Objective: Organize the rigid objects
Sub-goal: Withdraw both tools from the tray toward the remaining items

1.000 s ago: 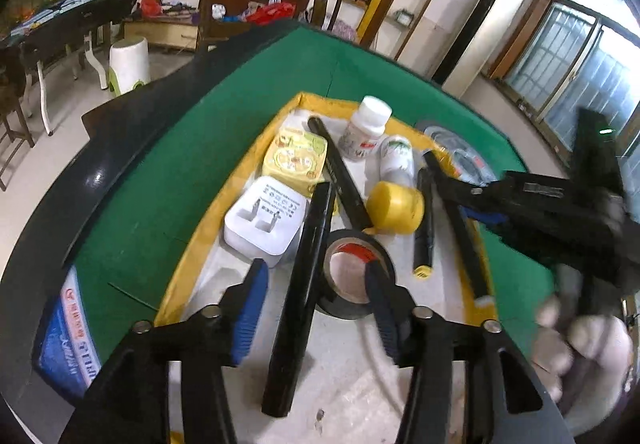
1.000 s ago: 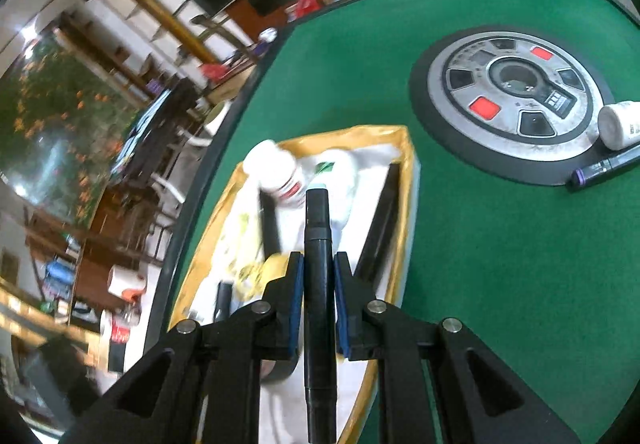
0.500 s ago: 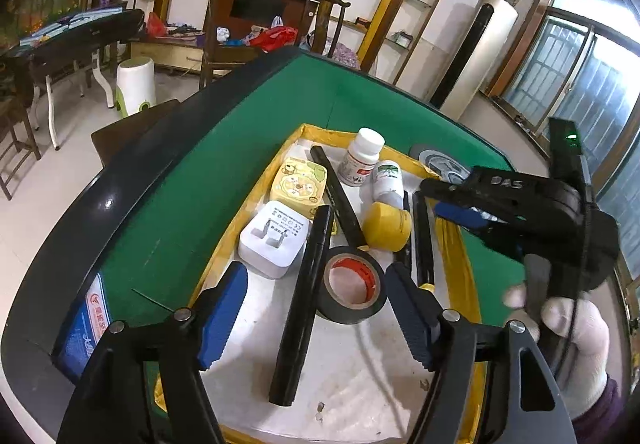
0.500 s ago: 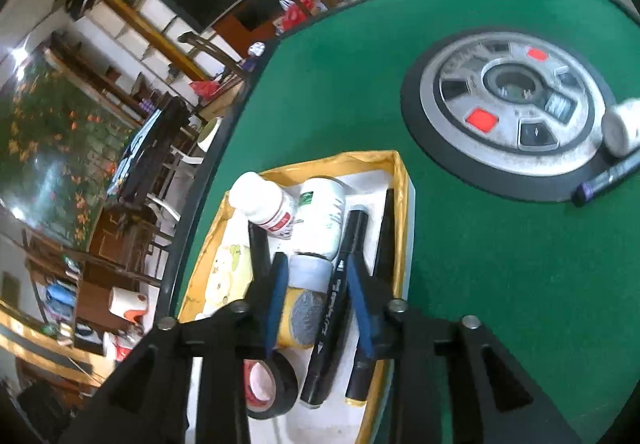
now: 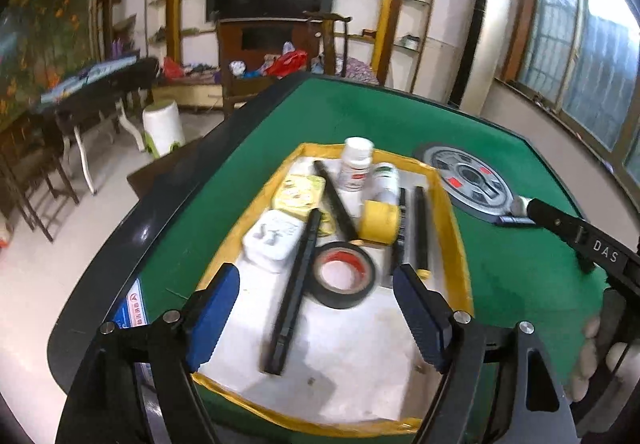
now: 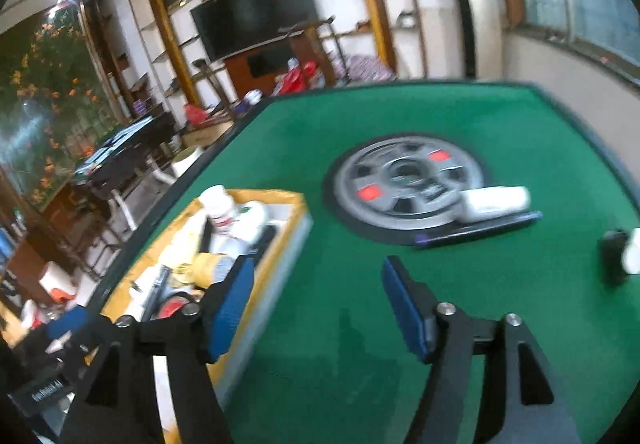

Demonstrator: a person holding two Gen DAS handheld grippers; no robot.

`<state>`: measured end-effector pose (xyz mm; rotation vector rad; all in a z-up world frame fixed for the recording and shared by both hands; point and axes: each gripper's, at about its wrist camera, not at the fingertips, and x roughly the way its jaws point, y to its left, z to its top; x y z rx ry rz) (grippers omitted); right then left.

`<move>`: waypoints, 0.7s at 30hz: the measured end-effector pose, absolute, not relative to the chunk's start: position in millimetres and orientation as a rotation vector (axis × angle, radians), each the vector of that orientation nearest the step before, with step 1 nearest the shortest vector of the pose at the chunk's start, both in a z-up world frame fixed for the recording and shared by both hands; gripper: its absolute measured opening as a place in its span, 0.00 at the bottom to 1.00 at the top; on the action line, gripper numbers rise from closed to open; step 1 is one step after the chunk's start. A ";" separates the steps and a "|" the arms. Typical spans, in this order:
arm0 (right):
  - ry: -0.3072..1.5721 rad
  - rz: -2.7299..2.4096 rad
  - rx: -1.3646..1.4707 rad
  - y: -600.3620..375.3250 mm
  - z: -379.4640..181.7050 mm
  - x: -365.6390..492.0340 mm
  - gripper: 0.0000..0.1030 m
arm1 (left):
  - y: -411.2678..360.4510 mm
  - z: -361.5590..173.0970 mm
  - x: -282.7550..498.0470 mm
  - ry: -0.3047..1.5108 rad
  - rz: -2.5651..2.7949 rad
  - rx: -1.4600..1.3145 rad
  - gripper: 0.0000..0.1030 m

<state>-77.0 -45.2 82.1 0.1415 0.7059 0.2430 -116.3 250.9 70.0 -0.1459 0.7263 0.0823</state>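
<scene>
Left tongs (image 5: pixel 316 318) and right tongs (image 6: pixel 316 302) both angle downward, jaws opening, nothing between them

readable text: pretty much just "DAS", white letters on the black body of the right gripper (image 5: pixel 600 248), right edge of the left wrist view
sticker on worktop rim (image 5: pixel 134 306): blue and white with a logo, lower left, print too small to read
bottle labels (image 5: pixel 354 174): red and green marks, blurred, no words legible
right wrist view: lettering on a black part at lower left, can't make it out
</scene>
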 end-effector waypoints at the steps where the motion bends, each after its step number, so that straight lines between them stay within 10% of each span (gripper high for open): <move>1: 0.695 0.234 0.136 -52.5 83.4 -79.9 0.66 | 243.0 72.6 -118.9 0.719 0.077 -0.124 0.80; 21: 0.577 0.007 0.230 -222.5 92.0 -122.8 0.74 | 103.6 88.0 -130.5 0.735 -0.062 0.160 0.80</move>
